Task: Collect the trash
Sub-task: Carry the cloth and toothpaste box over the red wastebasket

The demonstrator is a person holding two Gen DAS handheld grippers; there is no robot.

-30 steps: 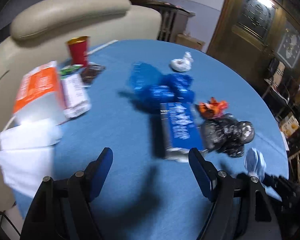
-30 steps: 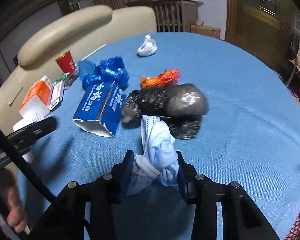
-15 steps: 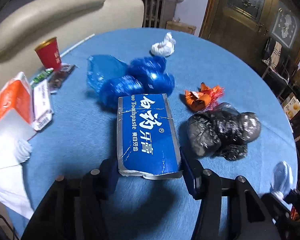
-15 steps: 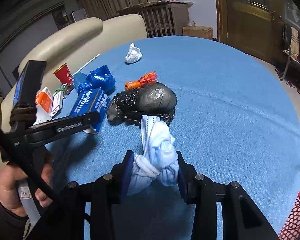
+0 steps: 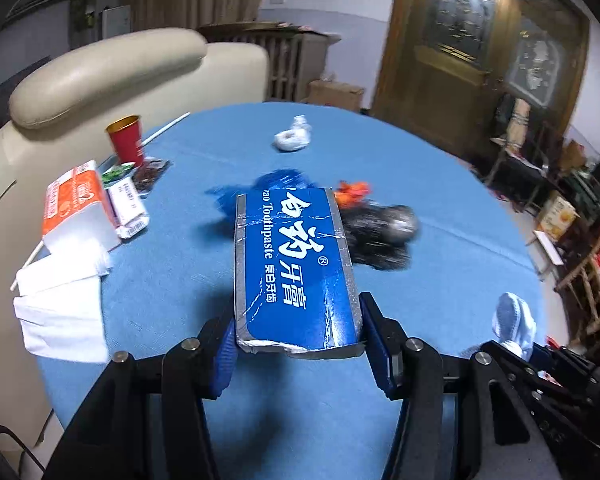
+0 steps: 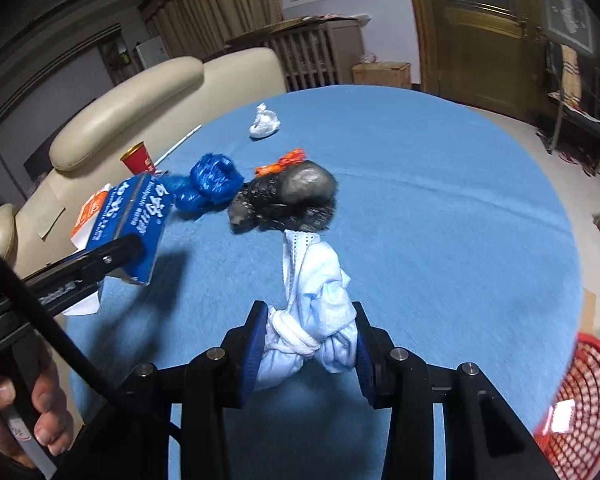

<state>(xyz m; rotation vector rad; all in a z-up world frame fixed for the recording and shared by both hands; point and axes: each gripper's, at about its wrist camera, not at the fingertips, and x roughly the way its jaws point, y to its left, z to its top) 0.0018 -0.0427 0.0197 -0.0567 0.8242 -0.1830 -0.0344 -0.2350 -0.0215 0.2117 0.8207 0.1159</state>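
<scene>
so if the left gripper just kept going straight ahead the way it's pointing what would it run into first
Probably the blue plastic bag, just beyond the far end of the toothpaste box that the left gripper holds. The black bag lies slightly right of that line. Depth is hard to judge, and the box looks lifted, so it might pass over.

Blue toothpaste box [image 5: 294, 264] aloft; knotted pale-blue mask [image 6: 316, 316] pinched upright

Both wrist views overlook table [image 5: 460, 240]
</scene>
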